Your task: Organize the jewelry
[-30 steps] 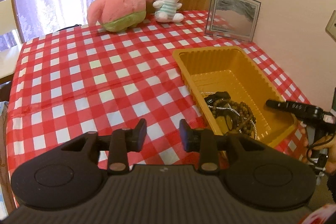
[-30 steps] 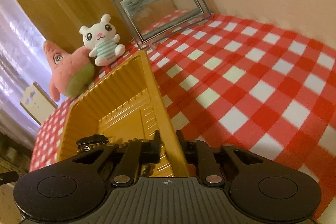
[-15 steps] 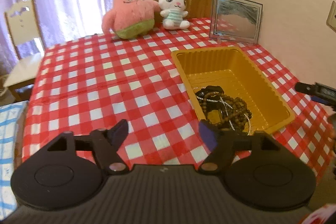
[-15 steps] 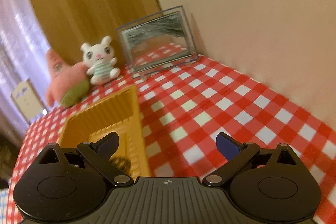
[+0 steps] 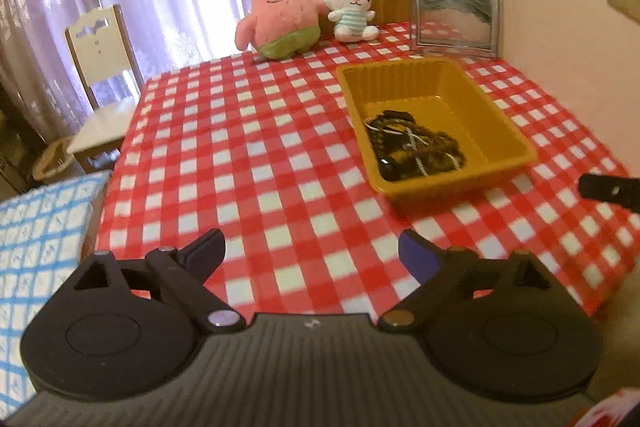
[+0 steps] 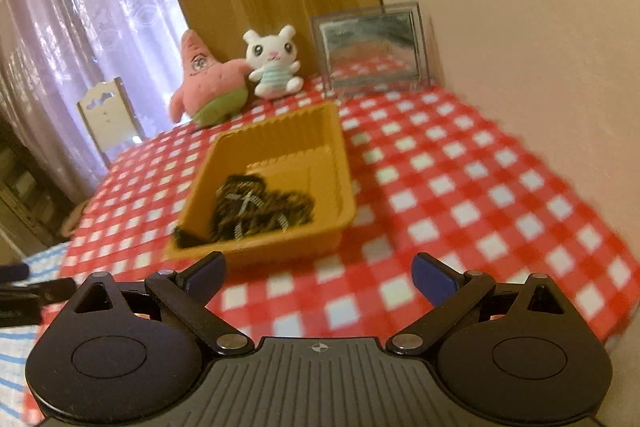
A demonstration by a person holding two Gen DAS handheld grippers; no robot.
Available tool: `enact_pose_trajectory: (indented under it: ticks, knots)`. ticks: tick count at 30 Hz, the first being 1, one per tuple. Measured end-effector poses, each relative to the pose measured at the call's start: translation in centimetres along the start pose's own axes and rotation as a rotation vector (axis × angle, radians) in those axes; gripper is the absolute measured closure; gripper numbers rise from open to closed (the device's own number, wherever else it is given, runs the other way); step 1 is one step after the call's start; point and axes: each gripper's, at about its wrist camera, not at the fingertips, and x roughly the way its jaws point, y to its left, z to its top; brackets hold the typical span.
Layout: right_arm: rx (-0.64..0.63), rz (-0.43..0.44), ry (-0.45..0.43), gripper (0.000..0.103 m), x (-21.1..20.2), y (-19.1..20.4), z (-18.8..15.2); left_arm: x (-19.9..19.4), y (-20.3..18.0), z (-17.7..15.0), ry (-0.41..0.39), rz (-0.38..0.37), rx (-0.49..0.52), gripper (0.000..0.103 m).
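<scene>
Now both tongs, left (image 5: 312,255) and right (image 6: 319,273), hang spread wide, tilted tableward.

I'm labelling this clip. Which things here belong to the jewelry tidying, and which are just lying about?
Job: jewelry pile, yellow tray.
Lying about: pink star plush, white bunny plush, picture frame, chair, checked tablecloth.

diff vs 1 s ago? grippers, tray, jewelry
Both grippers pulled back from the yellow tray. The left gripper and right gripper have just been opening; both now stand wide, with nothing between the fingers. Nothing was picked up. The jewelry remains heaped at the tray's near end; plush toys and picture frame unmoved.
</scene>
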Motion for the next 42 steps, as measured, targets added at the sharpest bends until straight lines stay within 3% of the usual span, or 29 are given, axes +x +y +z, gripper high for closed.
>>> enact_pose_trajectory:
  ticks: [5,12,25,42]
  knots:
    - [0.016,0.022,0.103,0.005,-1.7,1.7,-0.6,-2.6,0.1,-1.0,0.029,-0.05,-0.023,0.011]
    - [-0.038,-0.008,0.137,0.005,-3.9,5.9,-3.0,-5.7,1.2,-2.6,0.039,-0.117,-0.019,0.012]
    - [-0.088,-0.067,0.126,0.005,-8.4,12.0,-7.6,-9.2,4.6,-6.5,0.063,-0.168,-0.011,0.013]
    - [-0.102,-0.107,0.115,0.005,-11.2,13.7,-10.2,-12.5,4.8,-8.8,0.034,-0.203,0.008,0.013]
